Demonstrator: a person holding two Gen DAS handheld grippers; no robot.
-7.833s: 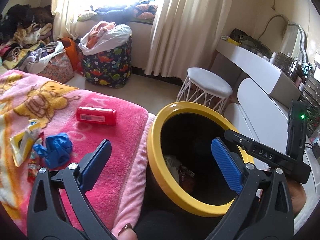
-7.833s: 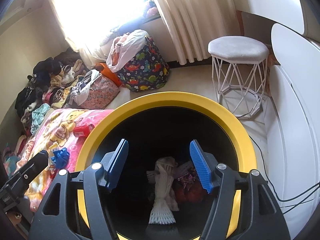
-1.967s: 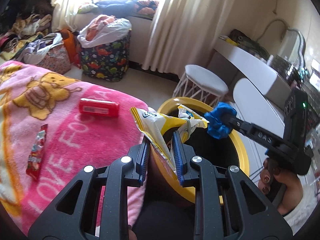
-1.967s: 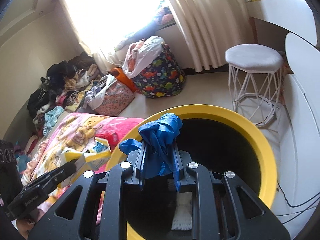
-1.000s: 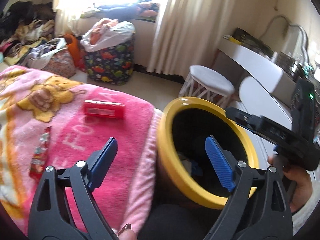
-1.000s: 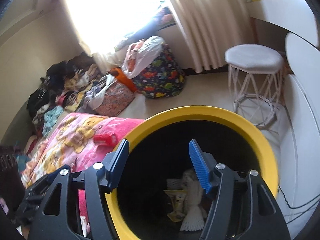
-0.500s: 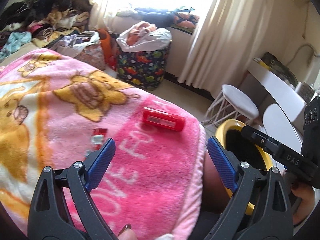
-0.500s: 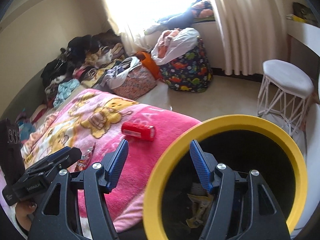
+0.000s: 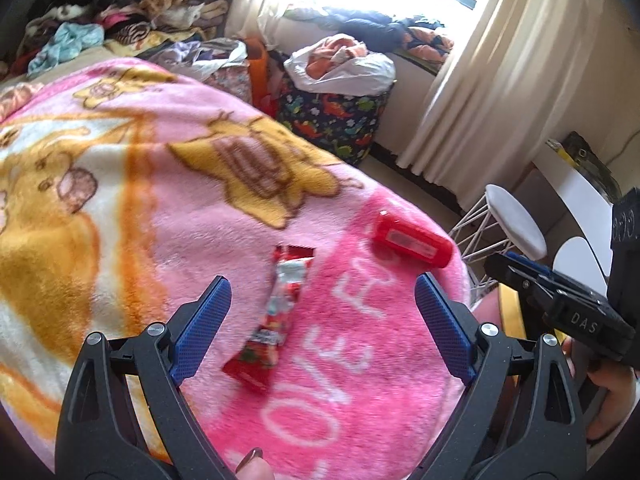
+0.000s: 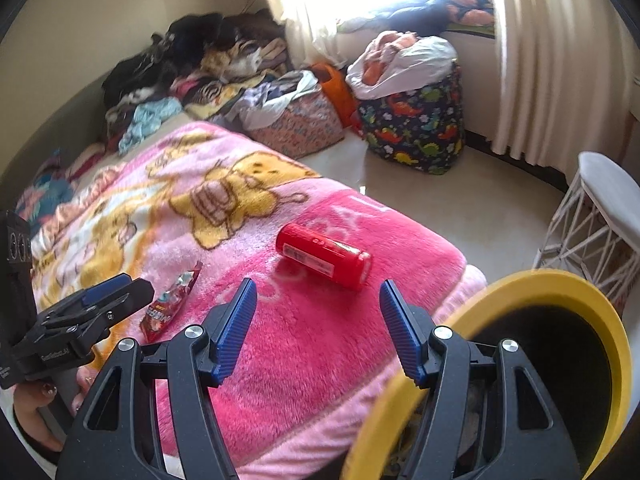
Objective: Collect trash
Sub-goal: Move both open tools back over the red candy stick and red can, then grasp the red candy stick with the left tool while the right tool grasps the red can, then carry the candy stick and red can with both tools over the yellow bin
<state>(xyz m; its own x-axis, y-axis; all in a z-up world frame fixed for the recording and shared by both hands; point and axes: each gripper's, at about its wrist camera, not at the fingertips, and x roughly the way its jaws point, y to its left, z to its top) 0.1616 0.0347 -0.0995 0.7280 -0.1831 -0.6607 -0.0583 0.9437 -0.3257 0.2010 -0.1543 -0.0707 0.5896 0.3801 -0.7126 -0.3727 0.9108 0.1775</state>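
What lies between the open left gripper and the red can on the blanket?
The red snack wrapper lies between left gripper and red can, on the pink blanket, in the left wrist view.

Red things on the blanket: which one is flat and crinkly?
The candy wrapper, lying flat between the open left gripper fingers. The other red thing, the can, is round and lies on its side.

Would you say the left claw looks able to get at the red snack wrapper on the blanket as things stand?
Probably yes. The left claw is open, with the red snack wrapper lying flat on the pink blanket directly between its fingers, and nothing covers it. The red can lies well apart.
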